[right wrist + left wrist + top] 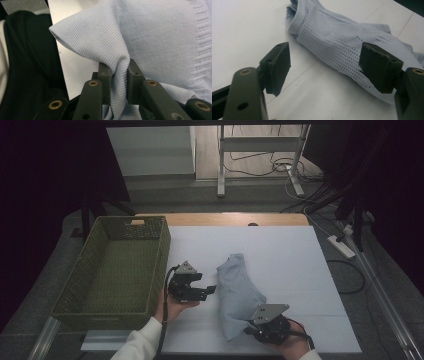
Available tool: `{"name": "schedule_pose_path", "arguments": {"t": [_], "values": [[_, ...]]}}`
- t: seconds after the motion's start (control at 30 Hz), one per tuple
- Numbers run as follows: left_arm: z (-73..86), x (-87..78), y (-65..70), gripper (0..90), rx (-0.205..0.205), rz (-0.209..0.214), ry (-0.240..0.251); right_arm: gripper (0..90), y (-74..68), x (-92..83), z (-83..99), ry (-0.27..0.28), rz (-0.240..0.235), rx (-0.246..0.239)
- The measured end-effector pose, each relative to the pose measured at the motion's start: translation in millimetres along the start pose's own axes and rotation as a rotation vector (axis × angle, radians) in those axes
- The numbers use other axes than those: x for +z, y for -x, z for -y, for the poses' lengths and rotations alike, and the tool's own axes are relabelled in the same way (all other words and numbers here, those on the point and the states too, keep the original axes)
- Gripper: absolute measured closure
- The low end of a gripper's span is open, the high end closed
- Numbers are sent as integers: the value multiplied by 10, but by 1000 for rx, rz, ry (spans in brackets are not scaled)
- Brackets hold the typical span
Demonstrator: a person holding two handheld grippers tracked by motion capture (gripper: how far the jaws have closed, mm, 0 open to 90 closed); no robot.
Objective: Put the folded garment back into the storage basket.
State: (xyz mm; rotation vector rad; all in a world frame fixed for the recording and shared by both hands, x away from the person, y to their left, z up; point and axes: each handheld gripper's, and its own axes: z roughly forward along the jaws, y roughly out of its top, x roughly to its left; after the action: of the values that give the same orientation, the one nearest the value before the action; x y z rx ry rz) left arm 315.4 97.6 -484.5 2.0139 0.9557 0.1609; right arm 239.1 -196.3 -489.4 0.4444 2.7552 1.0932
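Fabric pinch in right tool (pixel 119 82) close-up.

A green woven basket (pixel 112 270) stands at the table's left edge — just beyond the left-hand fingers, on their outer side, open at the top with nothing seen inside. A white board (pixel 280 260) covers most of the table, spreading under and ahead of both sets of fingers; a strip of bare wooden tabletop (pixel 235 219) shows along its far edge, well past the fingertips. Farther off still, on the floor, stand the white legs of a metal stand (pixel 260 150) with loose cables (pixel 280 167) coiled beside them. Off to the right of the right-hand fingers — well apart — a white power strip (pixel 341 246) lies on the grey floor.
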Motion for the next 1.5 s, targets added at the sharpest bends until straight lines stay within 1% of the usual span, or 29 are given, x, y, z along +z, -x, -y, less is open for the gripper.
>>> {"name": "schedule_pose_path", "arguments": {"t": [0.17, 0.37, 0.43, 0.47, 0.67, 0.73, 0.93, 1.03, 1.13, 1.27, 1.4, 1.43, 1.5], "values": [[-5, 11, 3, 260, 1, 0, -1, 774, -6, -14, 4, 13, -21, 15], [-25, 57, 7, 259, 2, -4, -3, 774, -18, -4, 11, 8, -32, 7], [-45, 80, 7, 257, 8, -6, -9, 774, -13, 2, 15, 8, -36, 5], [-57, 96, 8, 256, 4, -6, -6, 774, -11, 3, 18, 5, -34, 4], [-180, 229, 17, 255, 4, -7, -3, 773, 0, 2, 30, 9, -41, 2], [-235, 289, 21, 257, 3, 0, -3, 773, -1, 7, 34, 7, -42, 2], [-359, 411, 5, 255, 9, -1, -13, 773, -4, 5, 36, 4, -37, -6], [-395, 441, -25, 246, 8, 2, -21, 773, -7, 9, 38, 1, -38, -8], [-419, 471, -76, 238, -6, 1, -23, 773, -7, 11, 39, 0, -38, -6], [-454, 527, -142, 227, -15, -14, -30, 773, -10, 15, 38, -2, -37, -8], [-498, 606, -216, 221, -32, -20, -40, 773, -14, 20, 39, -6, -33, -11], [-514, 631, -239, 221, -43, -18, -40, 772, -14, 20, 39, -7, -34, -12], [-530, 673, -275, 221, -53, -25, -41, 773, -14, 22, 40, -7, -34, -12]]}}
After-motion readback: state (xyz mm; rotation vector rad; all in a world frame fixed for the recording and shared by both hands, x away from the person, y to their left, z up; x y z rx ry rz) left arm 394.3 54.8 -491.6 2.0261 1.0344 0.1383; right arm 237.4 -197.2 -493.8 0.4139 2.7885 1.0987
